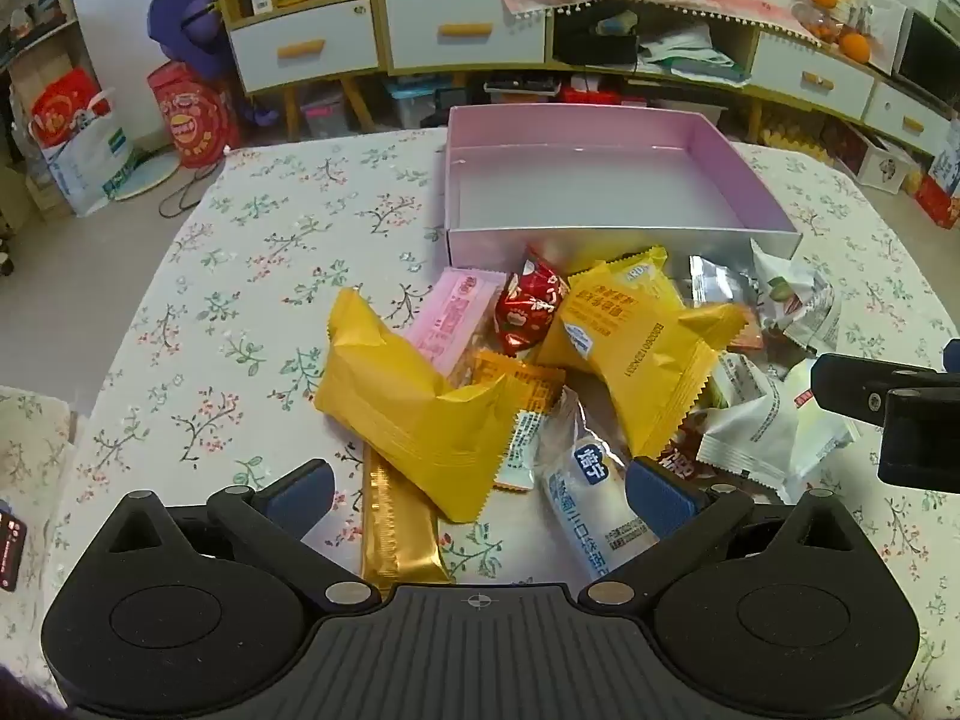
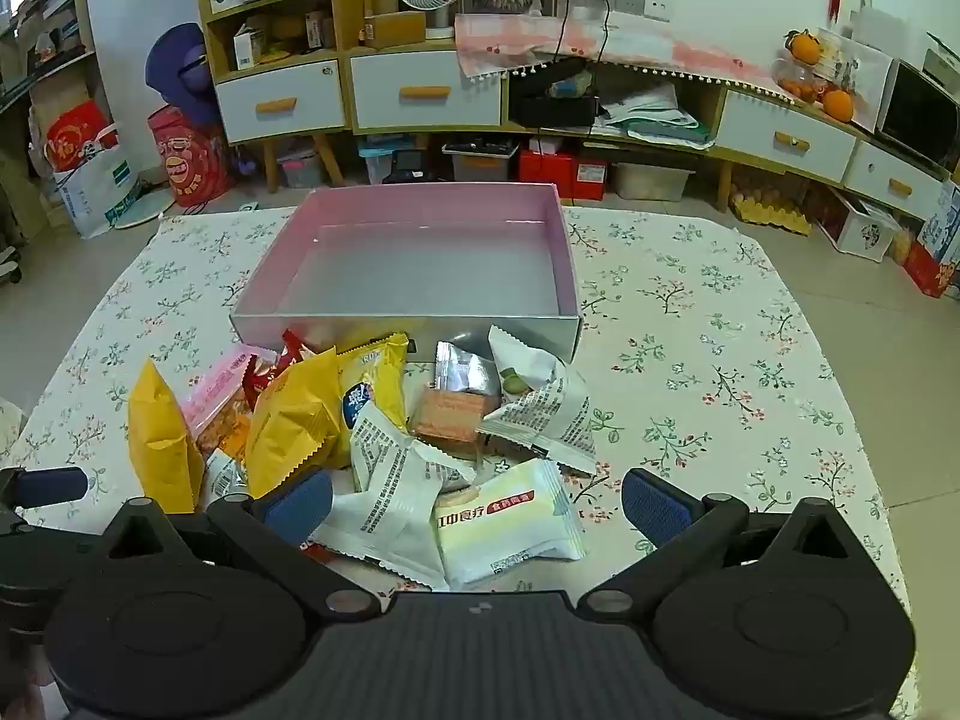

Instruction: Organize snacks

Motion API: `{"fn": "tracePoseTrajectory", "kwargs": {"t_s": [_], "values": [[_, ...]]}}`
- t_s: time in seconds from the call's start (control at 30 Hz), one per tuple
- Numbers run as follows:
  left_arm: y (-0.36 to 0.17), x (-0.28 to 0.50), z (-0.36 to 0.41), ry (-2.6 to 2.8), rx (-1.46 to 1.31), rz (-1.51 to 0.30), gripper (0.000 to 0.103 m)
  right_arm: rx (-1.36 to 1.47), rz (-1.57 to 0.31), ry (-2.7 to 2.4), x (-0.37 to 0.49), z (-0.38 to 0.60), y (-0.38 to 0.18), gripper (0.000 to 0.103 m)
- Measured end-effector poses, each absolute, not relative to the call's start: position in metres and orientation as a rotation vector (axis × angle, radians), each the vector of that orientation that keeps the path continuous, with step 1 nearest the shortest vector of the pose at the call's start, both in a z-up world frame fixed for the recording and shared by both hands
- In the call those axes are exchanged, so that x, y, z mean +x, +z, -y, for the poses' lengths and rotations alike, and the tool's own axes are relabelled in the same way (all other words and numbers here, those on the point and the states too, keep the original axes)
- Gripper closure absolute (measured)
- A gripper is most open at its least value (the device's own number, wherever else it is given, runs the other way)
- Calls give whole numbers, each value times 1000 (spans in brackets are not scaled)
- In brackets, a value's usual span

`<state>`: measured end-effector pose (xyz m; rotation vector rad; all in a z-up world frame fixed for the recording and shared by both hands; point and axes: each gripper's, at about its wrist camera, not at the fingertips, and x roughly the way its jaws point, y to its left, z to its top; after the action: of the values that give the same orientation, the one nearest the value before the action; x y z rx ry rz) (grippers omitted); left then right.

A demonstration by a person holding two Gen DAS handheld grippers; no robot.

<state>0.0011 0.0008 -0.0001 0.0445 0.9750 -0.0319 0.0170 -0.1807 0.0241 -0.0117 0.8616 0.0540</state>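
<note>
- Left wrist view: the left tool (image 1: 480,489) was spread wide, pinching nothing, low in frame above the snacks (image 1: 600,360) heaped mid-frame on the bench (image 1: 270,252).
- Right wrist view: the right tool (image 2: 477,507) was likewise spread and empty; the pink box (image 2: 414,204) sat just behind the pile.

Left wrist view: mounted behind my left gripper (image 1: 480,495), looking forward and steeply down along both fingers, close over the snack pile (image 1: 540,378); the pink box (image 1: 744,174) sits beyond, right of centre.

Right wrist view: same mounting behind my right gripper (image 2: 477,507), also tilted down, close above the white packets (the pile's right side) (image 2: 456,510); the box (image 2: 561,252) lies ahead, nearly centred.

Shared: pile, box, floral tablecloth (image 1: 252,276), the shelving behind. Each view catches the other gripper at its edge.
</note>
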Motion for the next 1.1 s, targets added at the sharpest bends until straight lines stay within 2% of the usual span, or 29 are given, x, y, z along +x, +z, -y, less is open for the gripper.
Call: {"fn": "tracePoseTrajectory", "kwargs": {"t_s": [1.1], "values": [[4,2,-10,-19,25,-951,0,-54,-844,50,25,167,25,26]]}}
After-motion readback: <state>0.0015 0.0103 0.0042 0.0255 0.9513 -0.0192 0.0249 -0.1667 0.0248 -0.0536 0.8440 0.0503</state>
